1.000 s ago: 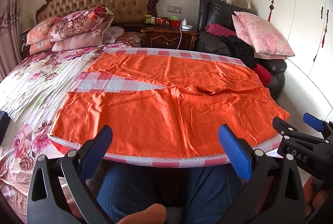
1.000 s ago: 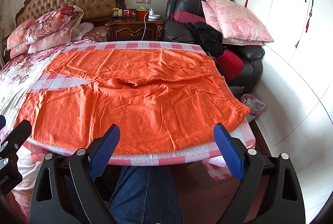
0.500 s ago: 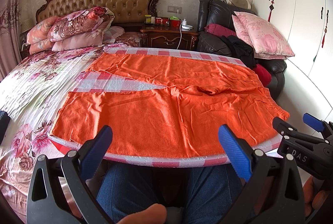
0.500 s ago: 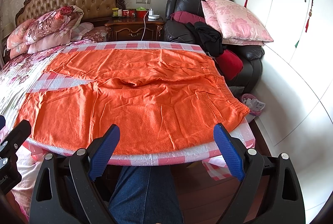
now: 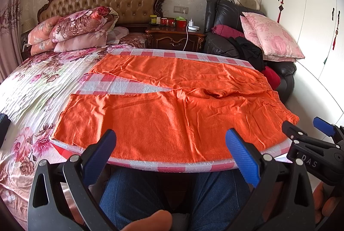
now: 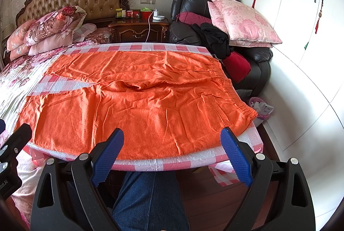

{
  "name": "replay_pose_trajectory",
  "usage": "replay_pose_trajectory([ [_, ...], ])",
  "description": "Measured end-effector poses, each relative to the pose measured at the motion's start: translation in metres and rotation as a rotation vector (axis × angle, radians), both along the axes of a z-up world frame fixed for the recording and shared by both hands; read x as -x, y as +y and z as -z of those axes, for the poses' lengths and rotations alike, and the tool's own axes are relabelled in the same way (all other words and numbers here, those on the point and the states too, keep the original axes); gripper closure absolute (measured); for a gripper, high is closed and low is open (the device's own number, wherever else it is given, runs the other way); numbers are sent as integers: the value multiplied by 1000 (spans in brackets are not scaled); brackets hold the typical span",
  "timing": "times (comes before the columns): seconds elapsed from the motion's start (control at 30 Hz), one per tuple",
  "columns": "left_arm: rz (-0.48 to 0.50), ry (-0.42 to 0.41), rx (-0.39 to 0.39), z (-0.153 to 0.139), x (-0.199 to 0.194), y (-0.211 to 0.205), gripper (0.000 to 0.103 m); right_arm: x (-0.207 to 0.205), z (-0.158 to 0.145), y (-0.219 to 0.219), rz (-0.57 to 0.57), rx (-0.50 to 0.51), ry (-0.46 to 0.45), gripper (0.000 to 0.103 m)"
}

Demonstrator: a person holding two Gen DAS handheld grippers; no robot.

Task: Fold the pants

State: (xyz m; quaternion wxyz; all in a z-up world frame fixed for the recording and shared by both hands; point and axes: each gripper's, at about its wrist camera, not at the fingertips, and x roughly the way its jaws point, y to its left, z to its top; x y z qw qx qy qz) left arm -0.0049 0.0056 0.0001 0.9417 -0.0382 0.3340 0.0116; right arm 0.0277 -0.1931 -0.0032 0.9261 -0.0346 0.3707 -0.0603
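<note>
Orange pants (image 5: 172, 106) lie spread flat on a pink checked board (image 5: 120, 87) on the bed, waistband at the right, both legs running left with a gap between them. They also show in the right wrist view (image 6: 139, 102). My left gripper (image 5: 172, 155) is open and empty, held just short of the board's near edge, in front of the near leg. My right gripper (image 6: 172, 155) is open and empty, also just short of the near edge, further toward the waistband. It shows at the right of the left wrist view (image 5: 309, 134).
The board rests on a floral bedspread (image 5: 38, 84) with pillows (image 5: 79, 26) at the headboard. A wooden nightstand (image 5: 174, 37) and a black armchair (image 6: 215, 37) piled with cushions stand behind. White wardrobes (image 6: 301, 26) line the right side. The person's jeans-clad legs (image 5: 150, 194) are below the board.
</note>
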Motion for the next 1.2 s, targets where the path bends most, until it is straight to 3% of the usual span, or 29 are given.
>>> replay_pose_trajectory([
  [1.2, -5, 9, 7, 6, -1, 4, 2, 1, 5, -4, 6, 5, 5, 15],
])
